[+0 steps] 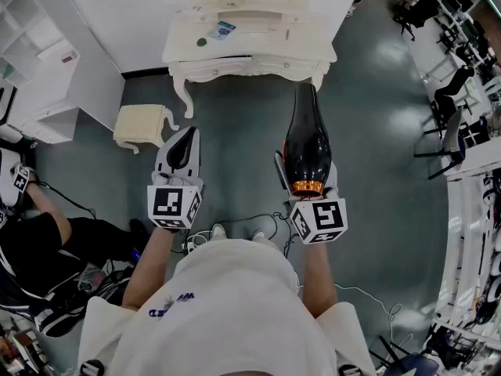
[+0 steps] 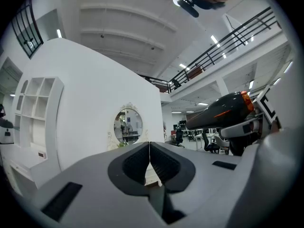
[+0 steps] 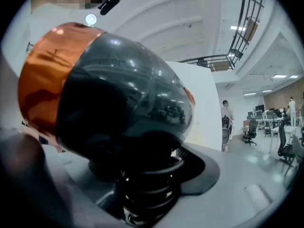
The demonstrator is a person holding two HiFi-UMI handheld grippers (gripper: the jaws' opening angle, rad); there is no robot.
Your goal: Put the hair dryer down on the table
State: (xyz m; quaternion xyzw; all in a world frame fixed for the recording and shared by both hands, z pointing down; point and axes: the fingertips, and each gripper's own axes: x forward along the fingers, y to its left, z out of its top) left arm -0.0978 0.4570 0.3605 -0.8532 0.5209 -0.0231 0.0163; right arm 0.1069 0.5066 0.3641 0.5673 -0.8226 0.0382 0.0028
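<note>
Before the table (image 1: 258, 44), the half-open right claw (image 3: 154, 172) grips the hair dryer (image 1: 305, 143).

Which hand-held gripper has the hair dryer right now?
The right hand-held gripper: the black hair dryer with an orange band sits between its jaws. The left hand-held gripper is shut on nothing.

Head cam down, tool cams level fwd, share hair dryer (image 1: 305, 143)

The hair dryer (image 3: 123, 89) hid one jaw of the right claw (image 3: 152, 175); the head view's top edge cropped the back of the counter (image 1: 266, 41).
</note>
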